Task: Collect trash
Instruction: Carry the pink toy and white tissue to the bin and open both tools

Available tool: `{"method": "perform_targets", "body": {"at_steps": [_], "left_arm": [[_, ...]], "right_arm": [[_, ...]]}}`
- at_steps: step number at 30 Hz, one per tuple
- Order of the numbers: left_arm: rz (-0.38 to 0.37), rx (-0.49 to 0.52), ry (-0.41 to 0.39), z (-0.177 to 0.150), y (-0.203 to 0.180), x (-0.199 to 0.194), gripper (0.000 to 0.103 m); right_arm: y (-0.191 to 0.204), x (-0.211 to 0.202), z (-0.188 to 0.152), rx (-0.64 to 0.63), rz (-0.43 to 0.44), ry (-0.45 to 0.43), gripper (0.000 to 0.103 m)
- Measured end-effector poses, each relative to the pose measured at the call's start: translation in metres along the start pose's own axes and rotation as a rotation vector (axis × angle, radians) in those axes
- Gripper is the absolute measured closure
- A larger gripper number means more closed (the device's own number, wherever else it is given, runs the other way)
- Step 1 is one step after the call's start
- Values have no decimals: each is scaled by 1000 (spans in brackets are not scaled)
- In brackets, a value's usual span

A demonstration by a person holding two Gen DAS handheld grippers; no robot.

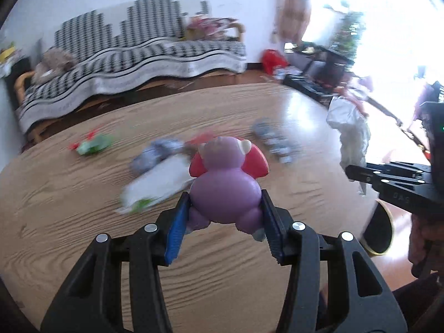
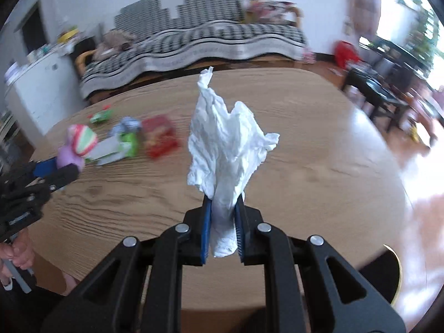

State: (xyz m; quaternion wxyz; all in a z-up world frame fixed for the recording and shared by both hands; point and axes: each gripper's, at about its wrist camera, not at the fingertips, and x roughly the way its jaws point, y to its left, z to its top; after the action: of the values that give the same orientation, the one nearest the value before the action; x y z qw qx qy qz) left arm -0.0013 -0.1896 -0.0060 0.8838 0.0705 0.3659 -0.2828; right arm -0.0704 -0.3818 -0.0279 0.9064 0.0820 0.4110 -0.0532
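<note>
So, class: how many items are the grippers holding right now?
2: a purple toy figure clamped in the left gripper, and crumpled white tissue clamped in the right gripper.

The left gripper (image 1: 226, 216) pinches a purple toy figure (image 1: 226, 186) between its blue fingers (image 1: 176, 233) above the wooden table (image 1: 69, 208).
</note>
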Motion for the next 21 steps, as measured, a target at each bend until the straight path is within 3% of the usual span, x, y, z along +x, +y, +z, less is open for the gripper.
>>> {"method": "perform_targets", "body": {"at_steps": [6,10,16,21], "left_arm": [[-142,114,-7,2,-86,12,54],[-237,189,-7,-2,-148,25,54],[-435,273,24,-13,-246,44,54],[-557,332,125,-40,-327,81,54]], "right_arm": [[-99,-35,-19,210,-109,-61,87],[-157,-56,-41,260,-198,-80,87],[-243,-89,-86,395,-298,-44,87],[-312,-87,-137,570,-311,98,87]]}}
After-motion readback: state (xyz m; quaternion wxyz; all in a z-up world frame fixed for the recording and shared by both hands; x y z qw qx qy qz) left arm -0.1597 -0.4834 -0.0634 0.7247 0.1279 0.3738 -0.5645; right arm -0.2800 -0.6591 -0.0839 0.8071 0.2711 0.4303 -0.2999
